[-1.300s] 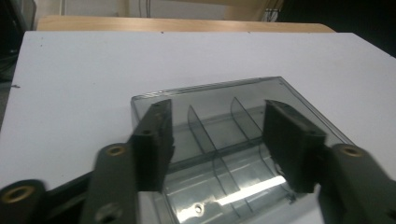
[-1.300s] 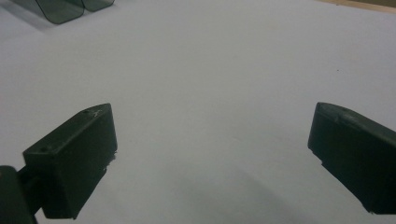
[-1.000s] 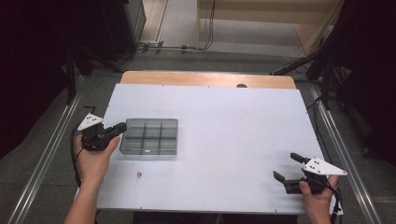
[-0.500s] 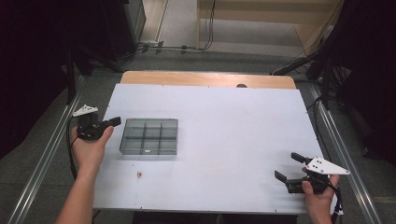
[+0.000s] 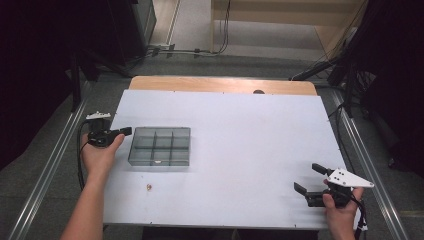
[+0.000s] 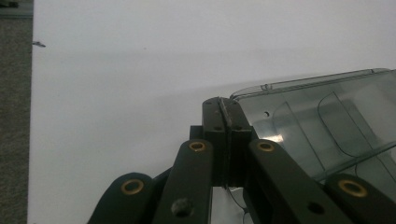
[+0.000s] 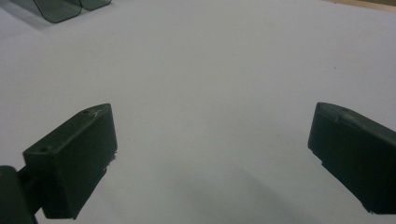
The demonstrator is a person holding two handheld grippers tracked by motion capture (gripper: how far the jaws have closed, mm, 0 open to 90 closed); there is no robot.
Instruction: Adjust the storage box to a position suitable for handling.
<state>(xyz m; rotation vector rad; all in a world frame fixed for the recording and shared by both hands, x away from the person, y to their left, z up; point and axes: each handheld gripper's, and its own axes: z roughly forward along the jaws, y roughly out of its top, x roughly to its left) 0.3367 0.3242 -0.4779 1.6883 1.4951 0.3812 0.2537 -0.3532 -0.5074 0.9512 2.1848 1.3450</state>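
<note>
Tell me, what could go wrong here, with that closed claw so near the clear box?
The left gripper, jaws shut, sits right beside the clear compartment box; a nudge could probably slide the light box across the smooth white table. The tiny part lying loose near the front edge might get swept off by the person's forearm. The right gripper rests open, far away.

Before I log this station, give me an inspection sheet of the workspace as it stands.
Surface: white table, bare across the middle; wooden strip along the far edge.
Job's things: clear compartment box at the left, flat on the table.
Clutter: one small brownish bit near the front edge, too small to identify.
Grippers: left gripper shut, nothing between its fingers, tips beside the box's left end; right gripper open, low at the front right corner.
Cables: one trails from each gripper; more lie on the floor beyond the table.
Surroundings: grey floor, dark stands, metal rails on both sides.
</note>
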